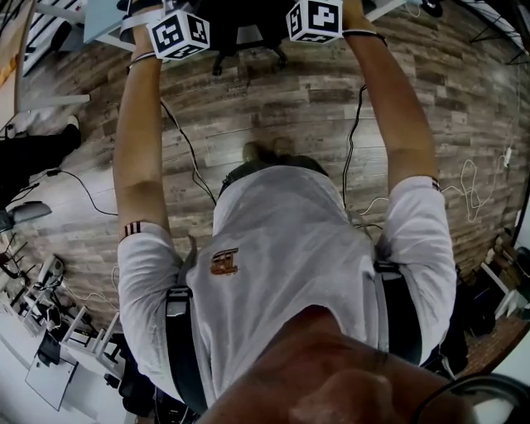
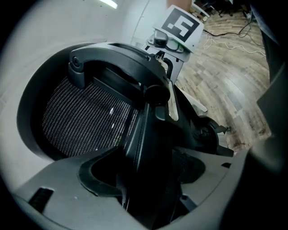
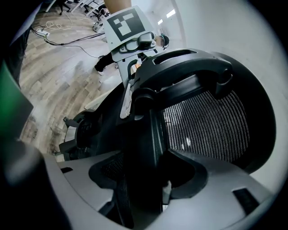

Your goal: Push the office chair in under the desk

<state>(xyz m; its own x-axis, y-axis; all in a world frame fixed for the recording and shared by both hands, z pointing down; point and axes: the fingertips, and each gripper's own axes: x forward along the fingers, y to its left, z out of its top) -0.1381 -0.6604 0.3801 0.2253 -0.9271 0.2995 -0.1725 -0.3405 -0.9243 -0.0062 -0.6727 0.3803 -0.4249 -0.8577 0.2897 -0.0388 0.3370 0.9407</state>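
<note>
The black office chair fills both gripper views, and I see its mesh backrest (image 2: 85,121) (image 3: 207,121) from behind. My left gripper (image 2: 146,179) is shut on the backrest's black edge frame. My right gripper (image 3: 141,179) is shut on the same frame from the other side. Each view shows the other gripper's marker cube (image 2: 180,28) (image 3: 126,24) close by, above the headrest bar (image 2: 117,58) (image 3: 189,67). In the head view both arms reach forward to the top edge, where the cubes (image 1: 178,33) (image 1: 315,18) sit above the chair's wheeled base (image 1: 248,50). A pale desk (image 1: 103,21) shows at top left.
Cables (image 1: 186,149) trail over the wooden plank floor around my feet. Another person's dark trouser leg and shoe (image 1: 37,149) stand at the left. White racks and gear (image 1: 50,323) crowd the lower left. More cables (image 1: 468,186) lie at the right.
</note>
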